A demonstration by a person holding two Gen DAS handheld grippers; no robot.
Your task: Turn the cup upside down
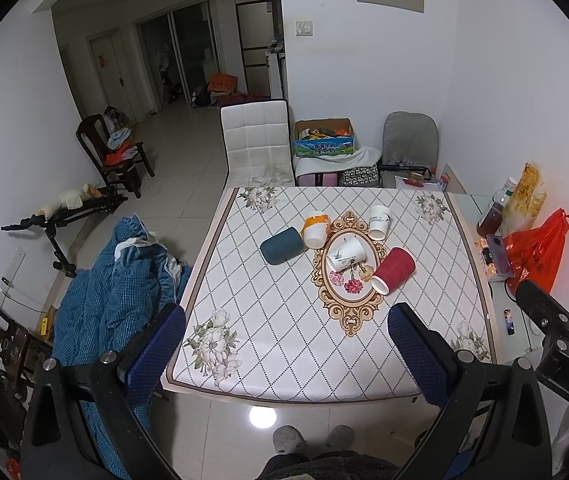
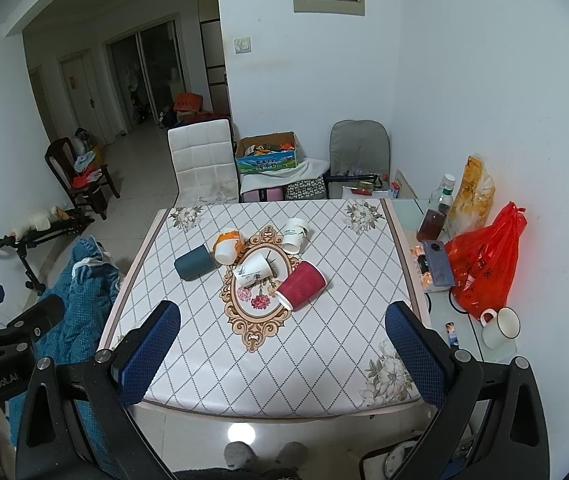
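Cups — five lie tipped on their sides near the middle of the patterned table (image 1: 284,360): a ribbed red paper cup (image 1: 394,270) nearest, a white printed cup (image 1: 346,254) beside it, a dark teal cup (image 1: 282,245), an orange-and-white cup (image 1: 315,229) and a far white cup (image 1: 379,222). Both the left gripper (image 1: 286,354) and right gripper (image 2: 282,350) hang short of the near edge, fingers spread wide, holding nothing. The cups crowd together — reaching for one could roll its neighbour, and thin paper may crush
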